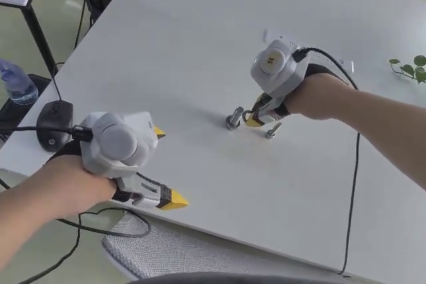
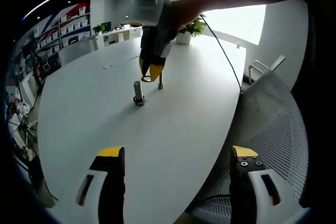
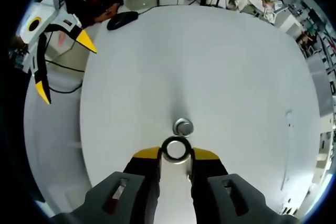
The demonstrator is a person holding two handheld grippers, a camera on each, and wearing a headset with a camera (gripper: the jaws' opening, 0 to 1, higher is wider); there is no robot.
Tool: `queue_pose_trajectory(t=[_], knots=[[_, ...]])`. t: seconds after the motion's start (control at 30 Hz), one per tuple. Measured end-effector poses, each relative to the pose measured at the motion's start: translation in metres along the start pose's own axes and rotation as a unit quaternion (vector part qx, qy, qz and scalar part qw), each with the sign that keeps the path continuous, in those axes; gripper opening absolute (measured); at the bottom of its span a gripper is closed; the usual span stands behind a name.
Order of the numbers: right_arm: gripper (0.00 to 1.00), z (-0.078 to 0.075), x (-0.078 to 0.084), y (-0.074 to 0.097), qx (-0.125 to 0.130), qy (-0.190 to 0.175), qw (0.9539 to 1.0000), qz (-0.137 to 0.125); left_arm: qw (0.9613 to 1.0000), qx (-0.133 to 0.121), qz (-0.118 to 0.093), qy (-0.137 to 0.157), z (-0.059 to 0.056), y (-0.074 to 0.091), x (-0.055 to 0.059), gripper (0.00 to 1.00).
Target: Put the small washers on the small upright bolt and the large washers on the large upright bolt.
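Pinching washer (image 3: 175,149), perhaps large, between tips, right gripper (image 1: 255,119) beside bolt (image 3: 182,127); left gripper (image 2: 177,152) agape.

Your room is bright. In your left gripper view, a window (image 2: 236,22) at one o'clock glows pure white. Your table (image 1: 200,31) shines softly, shadows look pale, and the round views bend at their edges.

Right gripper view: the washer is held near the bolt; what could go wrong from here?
The washer held by the right hand-held gripper sits short of the large bolt, not over it; releasing now would likely drop it onto the table. The gripper also works close to the small bolt, so a nudge might topple it.
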State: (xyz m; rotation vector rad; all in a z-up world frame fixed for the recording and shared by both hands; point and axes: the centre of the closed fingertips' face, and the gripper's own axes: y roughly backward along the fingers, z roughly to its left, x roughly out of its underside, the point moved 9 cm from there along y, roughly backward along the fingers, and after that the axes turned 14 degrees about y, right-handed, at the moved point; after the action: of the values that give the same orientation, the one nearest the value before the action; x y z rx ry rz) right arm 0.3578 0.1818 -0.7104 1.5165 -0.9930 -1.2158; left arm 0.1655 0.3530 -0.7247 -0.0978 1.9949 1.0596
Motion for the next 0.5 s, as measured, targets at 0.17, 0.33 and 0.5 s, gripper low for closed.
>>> queue_pose_trajectory(t=[0.17, 0.33, 0.5], knots=[[0.21, -0.010, -0.001, 0.002, 0.004, -0.007, 0.9999, -0.010, 1.0000, 0.000, 0.002, -0.001, 0.002, -0.001, -0.001, 0.82], [0.21, -0.020, -0.003, 0.000, 0.004, -0.006, 0.9999, -0.015, 1.0000, 0.000, -0.001, -0.001, 0.004, -0.002, -0.004, 0.82], [0.21, -0.020, -0.007, -0.001, 0.004, -0.003, 0.9999, -0.016, 1.0000, 0.000, -0.002, 0.000, 0.005, -0.003, -0.005, 0.82]])
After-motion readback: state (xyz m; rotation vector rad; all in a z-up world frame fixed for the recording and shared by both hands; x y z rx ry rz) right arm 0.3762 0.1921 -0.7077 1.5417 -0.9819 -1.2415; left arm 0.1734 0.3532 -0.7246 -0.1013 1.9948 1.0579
